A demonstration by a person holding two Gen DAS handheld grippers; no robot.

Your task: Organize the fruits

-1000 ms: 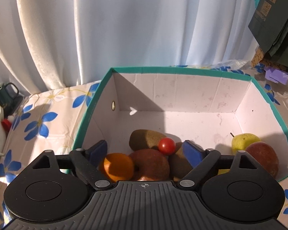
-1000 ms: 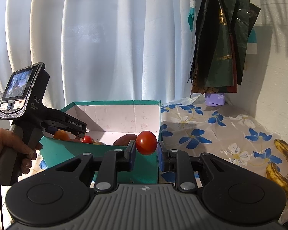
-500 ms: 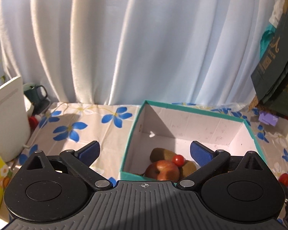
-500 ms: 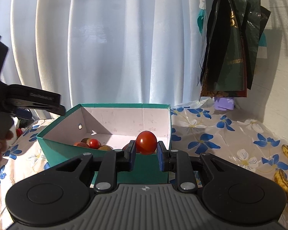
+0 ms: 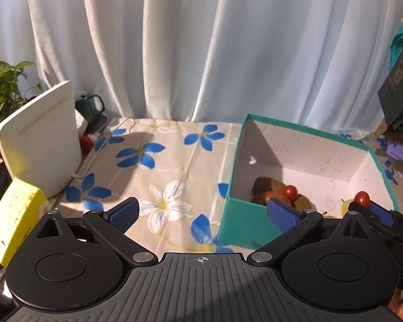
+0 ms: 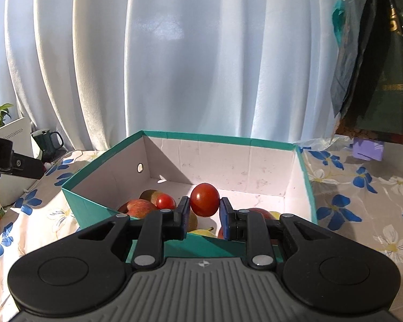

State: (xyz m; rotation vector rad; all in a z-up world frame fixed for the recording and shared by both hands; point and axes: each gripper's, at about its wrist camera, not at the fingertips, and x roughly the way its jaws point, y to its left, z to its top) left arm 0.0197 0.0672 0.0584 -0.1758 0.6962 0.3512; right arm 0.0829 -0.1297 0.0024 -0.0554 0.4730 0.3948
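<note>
A teal box (image 6: 223, 135) with a white inside holds several fruits: an apple (image 6: 138, 207), a small tomato (image 6: 165, 201), a kiwi (image 6: 149, 194) and a pear (image 6: 201, 232). My right gripper (image 6: 204, 212) is shut on a cherry tomato (image 6: 204, 200) and holds it above the box's front part. In the left wrist view the box (image 5: 243, 222) is to the right, with that tomato (image 5: 362, 198) in the right gripper. My left gripper (image 5: 202, 213) is open and empty, left of the box over the flowered tablecloth (image 5: 161, 166).
A white device (image 5: 40, 142), a yellow carton (image 5: 12, 220), a dark green mug (image 5: 90, 106) and a plant (image 5: 2, 91) stand at the left. Dark bags (image 6: 373, 61) hang at the right. White curtains close the back.
My left gripper has pulled back and moved left, away from the box. My right gripper has carried the cherry tomato forward, from before the box's front wall to over its inside.
</note>
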